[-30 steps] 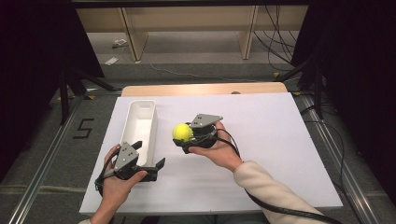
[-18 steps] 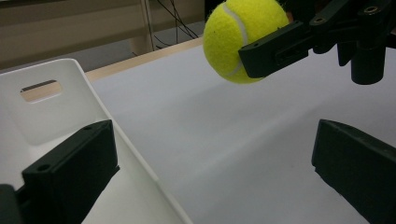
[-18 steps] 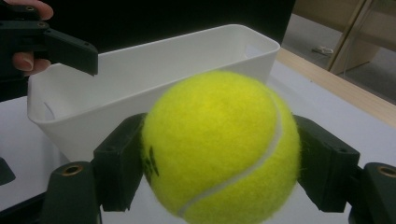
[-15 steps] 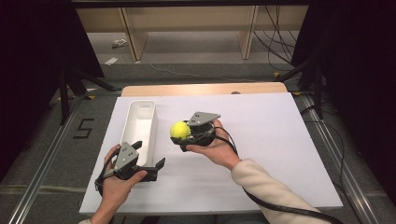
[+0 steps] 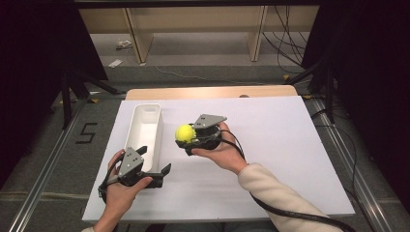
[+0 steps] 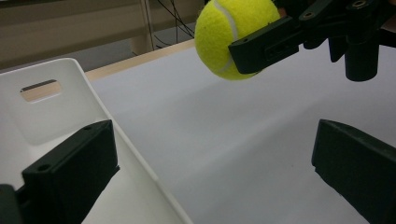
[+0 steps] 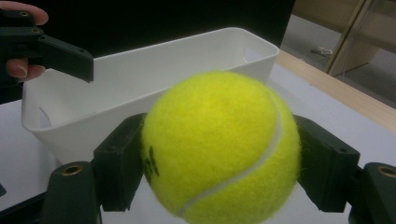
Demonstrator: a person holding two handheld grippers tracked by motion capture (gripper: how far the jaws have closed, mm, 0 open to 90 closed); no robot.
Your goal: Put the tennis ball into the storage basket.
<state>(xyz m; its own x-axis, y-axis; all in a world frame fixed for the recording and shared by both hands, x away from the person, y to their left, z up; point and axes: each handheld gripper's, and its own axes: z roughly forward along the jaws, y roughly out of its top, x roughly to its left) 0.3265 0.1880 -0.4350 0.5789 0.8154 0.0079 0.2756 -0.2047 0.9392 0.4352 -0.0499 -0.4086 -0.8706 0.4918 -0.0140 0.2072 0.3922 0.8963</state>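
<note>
Your right gripper is clamped on the tennis ball, one jaw on each side of it, as the right gripper view confirms. The ball is held clear above the surface, just right of the white bin and not yet over it.

The step in hand appears to be placing the ball in the bin. To do it well:

1. Carry the ball left until it sits over the bin's open interior, not over the near wall.
2. Lower it below the rim before you release; a tennis ball dropped from height is likely to bounce out.
3. Part the jaws evenly so the ball falls straight and does not roll off one pad.
4. Keep the grip firm during transit; the felt compresses slightly and could slip.

Pose: your right hand cradles the gripper from below, palm up, jaws pointing left toward the bin. Your left gripper rests low near the front edge of the surface, just beside the bin's near end, jaws spread wide and holding nothing. Keep it there so it does not obstruct the drop.
</note>
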